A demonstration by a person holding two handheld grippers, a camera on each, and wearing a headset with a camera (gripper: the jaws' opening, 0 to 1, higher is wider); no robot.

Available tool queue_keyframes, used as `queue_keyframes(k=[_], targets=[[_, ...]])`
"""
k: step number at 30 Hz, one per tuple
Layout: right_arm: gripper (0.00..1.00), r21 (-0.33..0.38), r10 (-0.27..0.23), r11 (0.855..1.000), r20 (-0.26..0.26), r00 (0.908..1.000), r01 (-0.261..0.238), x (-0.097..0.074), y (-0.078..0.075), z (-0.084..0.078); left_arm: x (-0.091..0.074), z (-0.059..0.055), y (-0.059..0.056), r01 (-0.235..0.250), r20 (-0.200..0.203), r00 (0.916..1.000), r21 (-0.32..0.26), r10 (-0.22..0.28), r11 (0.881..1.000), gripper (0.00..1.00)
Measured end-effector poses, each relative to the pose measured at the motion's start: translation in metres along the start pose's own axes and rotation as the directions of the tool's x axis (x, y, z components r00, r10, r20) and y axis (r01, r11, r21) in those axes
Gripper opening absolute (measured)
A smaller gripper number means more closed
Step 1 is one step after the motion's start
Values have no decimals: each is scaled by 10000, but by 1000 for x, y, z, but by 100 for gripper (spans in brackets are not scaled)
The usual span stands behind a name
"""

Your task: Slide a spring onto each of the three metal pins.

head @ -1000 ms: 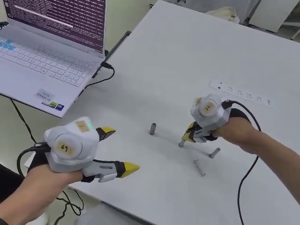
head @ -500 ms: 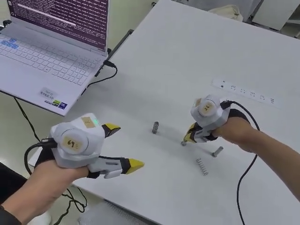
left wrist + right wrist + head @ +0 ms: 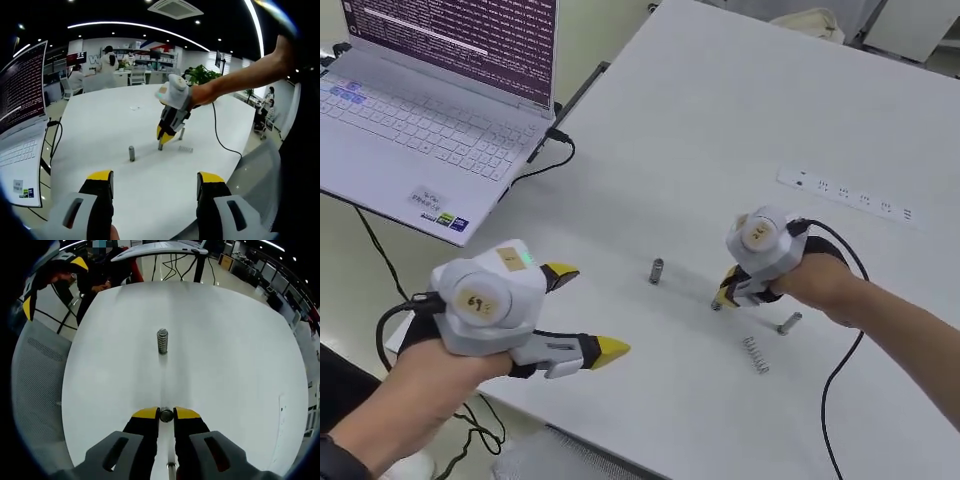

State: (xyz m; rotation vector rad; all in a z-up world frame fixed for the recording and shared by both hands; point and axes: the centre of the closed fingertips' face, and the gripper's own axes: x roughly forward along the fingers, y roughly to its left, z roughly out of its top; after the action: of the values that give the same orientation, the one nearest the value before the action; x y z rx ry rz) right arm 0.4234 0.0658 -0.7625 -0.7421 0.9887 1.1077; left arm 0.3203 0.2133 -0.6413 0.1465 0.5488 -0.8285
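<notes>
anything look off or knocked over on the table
Nothing is damaged or spilled. One spring lies loose on its side on the table, near the end pin. The right gripper is shut on the middle pin.

The right gripper [image 3: 166, 414] hides most of the middle pin [image 3: 166, 415]; laptop [image 3: 420, 120] cut off.
</notes>
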Motion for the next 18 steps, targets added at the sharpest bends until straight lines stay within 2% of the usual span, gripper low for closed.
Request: queue_keyframes(k=[12,18], targets=[[12,-30,54,10000,-62,10000,-54,-1,2,-3,0,-1,0,12,-47,10000,-17,-12,10000,64],[17,-21,1,10000,-10,10000,-1,-9,1,-4,1,1,-1,54,-23,10000,15,-54,10000,64]])
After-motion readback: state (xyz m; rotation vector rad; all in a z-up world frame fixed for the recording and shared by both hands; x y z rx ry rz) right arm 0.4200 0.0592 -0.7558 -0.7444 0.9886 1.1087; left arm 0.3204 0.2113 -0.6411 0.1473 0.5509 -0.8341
